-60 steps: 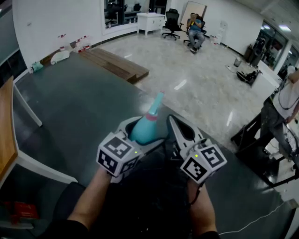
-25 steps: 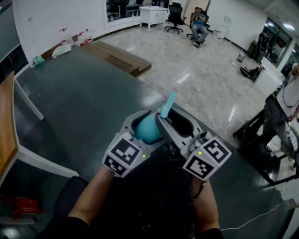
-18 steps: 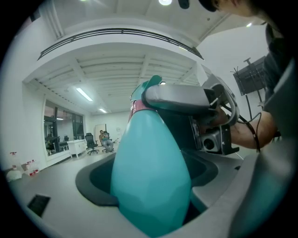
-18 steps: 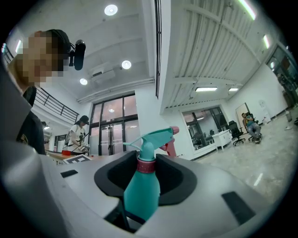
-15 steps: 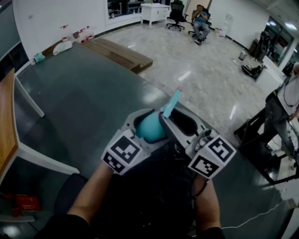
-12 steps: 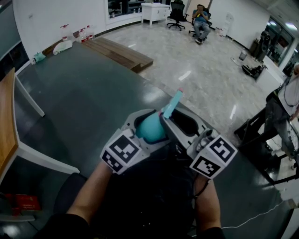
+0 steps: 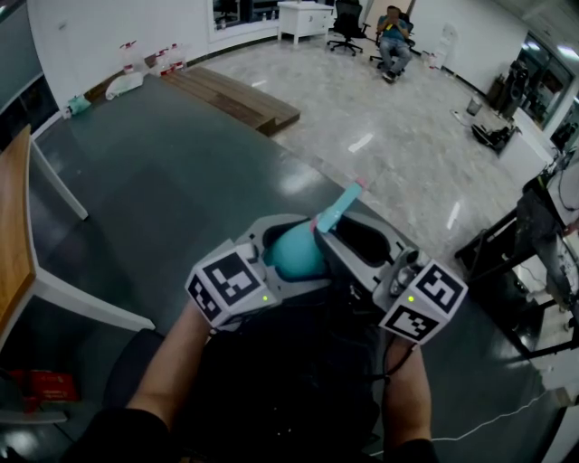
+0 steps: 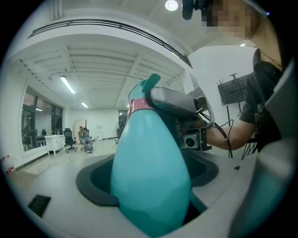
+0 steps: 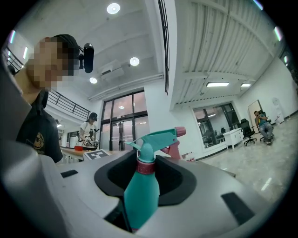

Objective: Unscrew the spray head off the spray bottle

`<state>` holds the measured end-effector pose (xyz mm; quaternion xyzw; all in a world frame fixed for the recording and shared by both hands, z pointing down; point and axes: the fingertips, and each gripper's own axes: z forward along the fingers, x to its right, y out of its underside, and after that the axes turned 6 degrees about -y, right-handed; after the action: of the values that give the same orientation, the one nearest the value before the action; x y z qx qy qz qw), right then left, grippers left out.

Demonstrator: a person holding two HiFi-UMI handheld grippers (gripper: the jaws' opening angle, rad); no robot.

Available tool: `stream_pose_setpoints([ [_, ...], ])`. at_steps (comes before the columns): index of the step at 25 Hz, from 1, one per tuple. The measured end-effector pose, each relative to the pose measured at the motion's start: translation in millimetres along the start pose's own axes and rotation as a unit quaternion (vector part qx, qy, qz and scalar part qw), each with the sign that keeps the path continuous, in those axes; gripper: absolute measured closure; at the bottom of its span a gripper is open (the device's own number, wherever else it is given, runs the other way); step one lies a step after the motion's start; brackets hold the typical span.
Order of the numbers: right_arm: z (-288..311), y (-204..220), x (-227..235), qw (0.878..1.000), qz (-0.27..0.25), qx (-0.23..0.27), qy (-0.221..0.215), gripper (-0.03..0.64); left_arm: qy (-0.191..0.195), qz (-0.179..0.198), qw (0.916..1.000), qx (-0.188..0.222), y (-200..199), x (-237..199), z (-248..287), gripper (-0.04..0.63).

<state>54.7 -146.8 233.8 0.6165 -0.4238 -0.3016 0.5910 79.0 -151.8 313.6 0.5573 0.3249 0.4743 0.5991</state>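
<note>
A teal spray bottle with a pink collar and a teal spray head is held above the dark table, tilted to the right. My left gripper is shut on its fat body, which fills the left gripper view. My right gripper comes in from the right. Its jaws have just been closing, and the neck stands between them; one jaw lies against the collar in the left gripper view. The spray head rises above the right jaws.
A dark grey table lies below, its far edge towards the tiled floor. A wooden desk is at the left and a wooden platform on the floor beyond. A seated person is far off; another stands at the right.
The right gripper, first apart from the bottle, has come in onto its neck. The bottle has tilted further right, and the left gripper has turned a little.
</note>
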Motion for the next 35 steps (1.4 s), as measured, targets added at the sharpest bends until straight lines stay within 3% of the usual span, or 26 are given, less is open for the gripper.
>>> stream_pose_setpoints([
  [8, -4, 3, -14, 0.999, 0.004, -0.009, -0.049, 0.485, 0.074, -0.013, 0.9971, 0.009, 1, 20, -7, 0.173],
  [18, -7, 4, -24, 0.996, -0.003, -0.017, -0.083, 0.486, 0.126, -0.016, 0.9918, 0.013, -2, 35, -13, 0.179],
  [23, -11, 3, -35, 0.992, 0.004, -0.011, -0.128, 0.486, 0.175, -0.023, 0.9842, 0.02, -2, 49, -20, 0.179],
  [28, -13, 5, -45, 0.982, 0.026, 0.0, -0.186, 0.485, 0.238, -0.03, 0.9706, 0.02, 1, 63, -32, 0.179],
  [32, -12, 7, -43, 0.985, 0.014, 0.001, -0.173, 0.473, 0.222, -0.032, 0.9741, 0.027, 1, 60, -28, 0.179],
  [35, -13, 7, -33, 0.992, 0.0, -0.004, -0.13, 0.467, 0.177, -0.035, 0.9832, 0.03, -1, 49, -20, 0.179],
])
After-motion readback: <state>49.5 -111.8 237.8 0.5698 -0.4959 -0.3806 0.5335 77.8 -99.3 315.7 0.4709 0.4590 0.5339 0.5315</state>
